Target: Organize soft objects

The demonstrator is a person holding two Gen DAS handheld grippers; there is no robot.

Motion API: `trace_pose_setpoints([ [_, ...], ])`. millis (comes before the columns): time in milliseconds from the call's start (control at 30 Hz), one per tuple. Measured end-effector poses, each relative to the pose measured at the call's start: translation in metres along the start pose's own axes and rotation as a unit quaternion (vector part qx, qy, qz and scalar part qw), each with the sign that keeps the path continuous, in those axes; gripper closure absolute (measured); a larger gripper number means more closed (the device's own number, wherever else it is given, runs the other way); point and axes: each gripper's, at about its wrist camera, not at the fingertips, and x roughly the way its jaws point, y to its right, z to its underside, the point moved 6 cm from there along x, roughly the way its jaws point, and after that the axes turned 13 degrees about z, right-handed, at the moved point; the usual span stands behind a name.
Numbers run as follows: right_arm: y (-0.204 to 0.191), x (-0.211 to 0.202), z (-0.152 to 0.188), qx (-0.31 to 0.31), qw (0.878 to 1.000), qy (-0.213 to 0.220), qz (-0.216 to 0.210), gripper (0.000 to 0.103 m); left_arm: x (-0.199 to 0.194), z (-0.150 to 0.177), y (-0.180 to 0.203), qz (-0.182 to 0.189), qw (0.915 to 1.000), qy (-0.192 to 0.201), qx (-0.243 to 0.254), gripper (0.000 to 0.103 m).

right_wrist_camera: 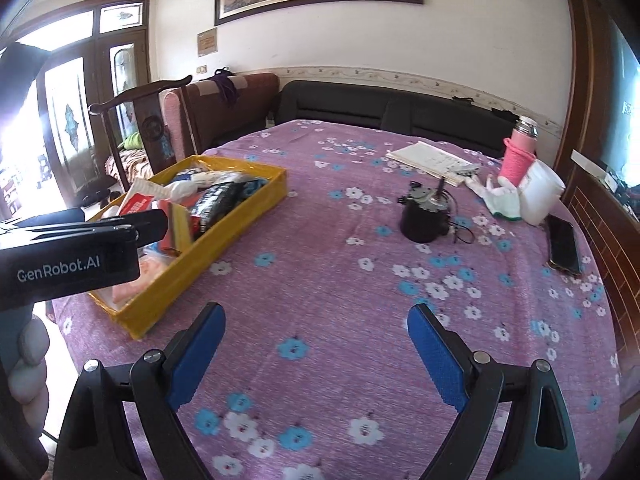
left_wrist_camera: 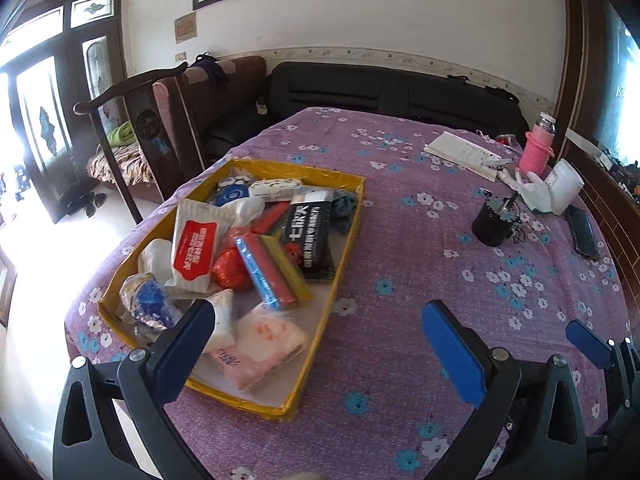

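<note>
A shallow yellow box [left_wrist_camera: 344, 236] sits on the left part of the purple flowered tablecloth, and several soft packs fill it: a white and red wipes pack [left_wrist_camera: 196, 246], a black pack [left_wrist_camera: 308, 236], a stack of coloured sponges [left_wrist_camera: 272, 276], a red bag [left_wrist_camera: 230, 270] and a pink tissue pack [left_wrist_camera: 260, 346]. My left gripper [left_wrist_camera: 320, 344] is open above the box's near right corner, nothing between its fingers. My right gripper [right_wrist_camera: 316, 356] is open over bare cloth, right of the yellow box [right_wrist_camera: 208, 248]. The left gripper's black body [right_wrist_camera: 72, 252] shows at the left of the right wrist view.
On the far right of the table stand a black motor-like part [right_wrist_camera: 424, 220], a pink bottle [right_wrist_camera: 518, 156], a white cup [right_wrist_camera: 540, 192], a white glove [right_wrist_camera: 504, 198], a phone [right_wrist_camera: 564, 246] and papers [right_wrist_camera: 432, 158]. A wooden chair [left_wrist_camera: 132, 120] and sofas stand behind.
</note>
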Motion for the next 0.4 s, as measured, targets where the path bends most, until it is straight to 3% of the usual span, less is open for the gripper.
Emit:
trace_pose_setpoints([
  [200,0.058,0.015,0.01,0.051,0.997,-0.039,0.046,0.008,0.021,-0.009,0.055,0.039,0.9983,-0.014,0.041,0.0],
  [300,0.095,0.031,0.019,0.091,0.99,-0.081,0.076,0.008,0.037,-0.011,0.082,0.058,0.9957,-0.032,0.065,0.0],
  [400,0.126,0.048,0.029,0.116,0.98,-0.123,0.109,0.008,0.052,-0.009,0.098,0.054,0.994,-0.039,0.087,0.0],
])
